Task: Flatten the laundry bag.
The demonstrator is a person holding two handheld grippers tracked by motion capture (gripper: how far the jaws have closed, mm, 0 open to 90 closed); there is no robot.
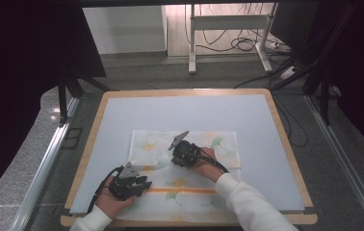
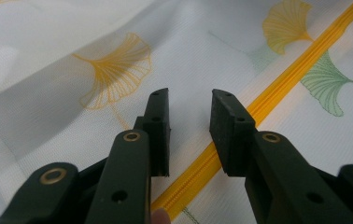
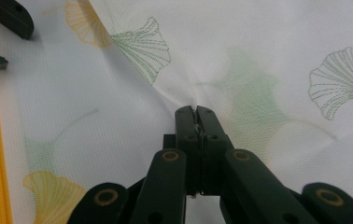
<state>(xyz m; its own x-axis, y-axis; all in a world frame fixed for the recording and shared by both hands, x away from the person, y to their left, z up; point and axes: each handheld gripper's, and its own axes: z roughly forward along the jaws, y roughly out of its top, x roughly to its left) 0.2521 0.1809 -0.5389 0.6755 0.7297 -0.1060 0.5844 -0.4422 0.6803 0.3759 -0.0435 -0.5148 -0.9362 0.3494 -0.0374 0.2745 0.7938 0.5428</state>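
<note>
A white cloth (image 1: 161, 144) printed with ginkgo leaves lies on the mat, its far part folded back over the rest. An orange-yellow stripe (image 1: 185, 190) runs across its near half. My right gripper (image 1: 176, 159) rests on the fold's edge. In the right gripper view its jaws (image 3: 196, 109) are shut on a pinched ridge of the cloth (image 3: 258, 46). My left gripper (image 1: 144, 185) sits at the cloth's near left. Its jaws (image 2: 189, 100) stand apart just above the cloth (image 2: 72, 37), straddling the stripe (image 2: 282, 88), with nothing pressed between the pads.
A pale blue mat (image 1: 180, 110) covers a wooden table (image 1: 286, 144). Metal rails (image 1: 45, 163) run along both sides. Beyond the far edge are desk legs (image 1: 192, 43) and floor cables (image 1: 242, 45). Dark curtains hang left and right.
</note>
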